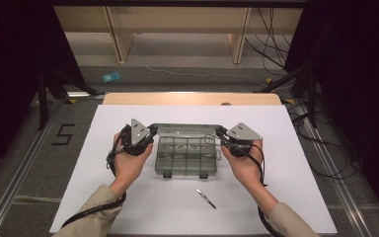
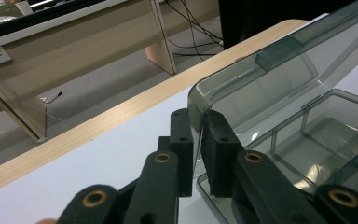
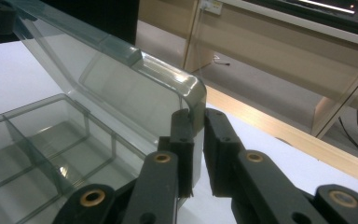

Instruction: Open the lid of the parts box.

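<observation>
Forearms reach in over the white worktop [image 1: 128, 207], where a clear compartment box [image 1: 185, 158] sits centre, lid [image 1: 185, 130] raised. Left gripper [image 2: 196, 140] and right gripper [image 3: 198, 135] jaws each clamp a lid corner. Small scalpel [image 1: 205, 197] lies nearby.

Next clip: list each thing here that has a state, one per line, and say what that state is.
Compartment box: open, flat on the white table cover, its visible compartments empty.
Box lid: raised, held at both far corners.
Left gripper: shut on the lid's corner edge.
Right gripper: shut on the lid's other corner.
Box latches: undone, at the near edge.
Scalpel-like tool: lying loose on the cover, untouched.
</observation>
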Demonstrator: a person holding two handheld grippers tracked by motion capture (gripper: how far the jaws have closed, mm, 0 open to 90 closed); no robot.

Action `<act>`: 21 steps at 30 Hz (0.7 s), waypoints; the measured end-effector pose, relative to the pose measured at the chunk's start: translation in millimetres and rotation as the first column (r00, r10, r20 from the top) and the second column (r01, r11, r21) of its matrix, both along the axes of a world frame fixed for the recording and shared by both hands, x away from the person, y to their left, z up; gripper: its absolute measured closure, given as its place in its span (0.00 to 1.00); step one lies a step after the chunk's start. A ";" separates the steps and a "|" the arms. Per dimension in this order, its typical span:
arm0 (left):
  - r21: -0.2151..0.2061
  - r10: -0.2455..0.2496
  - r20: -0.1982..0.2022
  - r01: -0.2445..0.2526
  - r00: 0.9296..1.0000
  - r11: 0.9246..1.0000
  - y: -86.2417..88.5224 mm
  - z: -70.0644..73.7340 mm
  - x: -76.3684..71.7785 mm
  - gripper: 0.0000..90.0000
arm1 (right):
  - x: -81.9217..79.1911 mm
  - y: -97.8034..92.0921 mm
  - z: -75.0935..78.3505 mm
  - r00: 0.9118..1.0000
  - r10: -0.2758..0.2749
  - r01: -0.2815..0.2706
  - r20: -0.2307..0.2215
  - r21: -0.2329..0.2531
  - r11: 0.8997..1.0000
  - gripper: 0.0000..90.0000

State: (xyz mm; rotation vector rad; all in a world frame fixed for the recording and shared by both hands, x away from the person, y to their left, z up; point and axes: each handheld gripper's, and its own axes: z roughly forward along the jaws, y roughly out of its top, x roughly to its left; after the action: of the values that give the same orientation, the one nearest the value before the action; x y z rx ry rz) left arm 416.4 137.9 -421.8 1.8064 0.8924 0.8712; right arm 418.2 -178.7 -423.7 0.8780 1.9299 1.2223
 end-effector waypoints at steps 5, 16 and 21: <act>-0.027 0.006 0.001 -0.006 1.000 1.000 1.2 0.3 4.4 0.94 | 3.3 1.5 1.5 1.000 -0.014 0.014 0.000 0.002 1.000 0.93; -0.070 0.010 -0.005 -0.010 1.000 0.997 2.3 0.2 9.6 0.94 | 11.2 2.1 1.9 0.999 -0.033 0.033 -0.003 0.025 0.999 0.94; -0.086 0.006 -0.016 -0.007 1.000 0.996 3.8 0.8 11.9 0.95 | 14.9 2.4 2.1 0.999 -0.039 0.039 -0.005 0.032 0.999 0.94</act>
State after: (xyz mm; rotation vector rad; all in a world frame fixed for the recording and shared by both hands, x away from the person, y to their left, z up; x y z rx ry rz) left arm 428.3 141.7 -421.0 1.7392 0.9328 0.8111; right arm 433.2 -176.3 -421.5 0.9308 1.8927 1.2326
